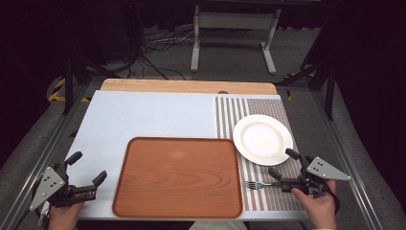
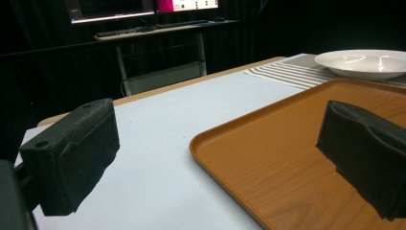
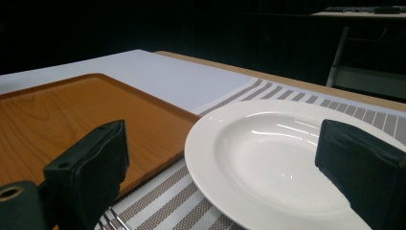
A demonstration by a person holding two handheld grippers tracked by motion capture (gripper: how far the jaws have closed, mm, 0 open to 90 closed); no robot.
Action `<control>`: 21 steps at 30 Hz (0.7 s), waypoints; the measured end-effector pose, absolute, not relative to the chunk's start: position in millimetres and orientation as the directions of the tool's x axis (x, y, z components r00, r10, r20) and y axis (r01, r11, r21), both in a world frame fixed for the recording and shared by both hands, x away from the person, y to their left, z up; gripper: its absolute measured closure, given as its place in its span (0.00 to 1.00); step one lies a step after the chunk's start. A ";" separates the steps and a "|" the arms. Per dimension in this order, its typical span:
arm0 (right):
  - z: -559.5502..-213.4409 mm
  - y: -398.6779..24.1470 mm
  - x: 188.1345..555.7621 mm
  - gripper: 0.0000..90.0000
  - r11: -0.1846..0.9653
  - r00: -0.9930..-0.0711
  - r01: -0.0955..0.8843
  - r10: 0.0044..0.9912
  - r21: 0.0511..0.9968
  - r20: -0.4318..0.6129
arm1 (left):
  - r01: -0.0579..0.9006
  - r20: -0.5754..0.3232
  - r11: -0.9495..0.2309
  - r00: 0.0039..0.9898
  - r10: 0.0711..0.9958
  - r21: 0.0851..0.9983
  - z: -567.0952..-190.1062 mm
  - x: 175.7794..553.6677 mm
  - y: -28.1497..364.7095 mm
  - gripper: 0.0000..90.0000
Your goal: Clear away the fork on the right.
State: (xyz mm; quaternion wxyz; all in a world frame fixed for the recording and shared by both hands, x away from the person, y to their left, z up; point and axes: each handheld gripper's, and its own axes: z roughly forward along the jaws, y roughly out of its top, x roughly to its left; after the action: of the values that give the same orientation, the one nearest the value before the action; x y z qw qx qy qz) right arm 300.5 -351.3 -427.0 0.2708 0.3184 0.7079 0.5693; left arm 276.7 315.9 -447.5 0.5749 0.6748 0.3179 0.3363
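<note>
— Dark curtains and a grey floor with loose cables surround the desk (image 1: pixel 143 120), which wears a pale blue sheet over its wooden top. What lies on it?

— On the near middle lies a brown wood-grain tray (image 1: pixel 178 176), nothing in it. To its right lies a striped placemat (image 1: pixel 253 191), and on that mat's far half sits a white plate (image 1: pixel 262 139), just beside the tray's far right corner but not on it.

— And the fork?

— A silver fork (image 1: pixel 254 184) lies flat on the mat's near half, between the tray's right edge and the right tool (image 1: pixel 281 165), tines toward the tray. Its handle end runs up to the near jaw of that tool; whether they touch cannot be told from the high view.

— How does the right tool stand?

— Its jaws are spread wide with nothing between them. The right gripper view looks across the plate, with one jaw over the tray's edge and the other over the plate's far side, and the fork's tines just peek in at the bottom edge. The person's right hand (image 1: pixel 317 206) holds it at the desk's near right corner.

— The left one?

— The left tool (image 1: pixel 87 168) hovers at the near left, beside the tray's left edge, jaws also apart and holding nothing. Its own view shows one jaw over the blue sheet and the other over the tray.
</note>
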 end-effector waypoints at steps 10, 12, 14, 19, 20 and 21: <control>-409.7 -347.8 306.8 0.06 0.174 -0.662 0.155 0.749 0.972 -0.028 | 0.041 0.091 -0.139 0.572 0.815 0.989 -447.8 277.1 315.8 0.02; -407.0 -348.1 307.7 0.07 0.203 -0.666 0.164 0.745 0.965 -0.044 | 0.039 0.089 -0.136 0.573 0.815 0.990 -448.4 277.4 315.3 0.02; -402.5 -347.9 308.8 0.07 0.228 -0.677 0.173 0.734 0.958 -0.052 | 0.042 0.091 -0.140 0.575 0.813 0.989 -448.5 277.6 315.4 0.02; -393.1 -345.6 312.0 0.07 0.307 -0.707 0.193 0.702 0.932 -0.085 | 0.044 0.089 -0.139 0.574 0.814 0.989 -448.7 277.9 315.7 0.02; -391.1 -344.7 313.1 0.07 0.331 -0.714 0.199 0.693 0.922 -0.095 | 0.044 0.089 -0.139 0.574 0.814 0.989 -448.8 277.9 315.7 0.02; -387.8 -342.8 315.2 0.07 0.374 -0.727 0.213 0.678 0.903 -0.109 | 0.047 0.087 -0.139 0.574 0.814 0.989 -448.8 277.9 315.4 0.02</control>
State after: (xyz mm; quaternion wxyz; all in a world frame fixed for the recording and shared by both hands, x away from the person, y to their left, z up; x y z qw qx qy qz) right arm 315.2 -342.8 -387.8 0.2401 0.2808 0.7932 0.4841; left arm 277.9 315.4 -448.8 0.5736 0.6766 0.3183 0.3343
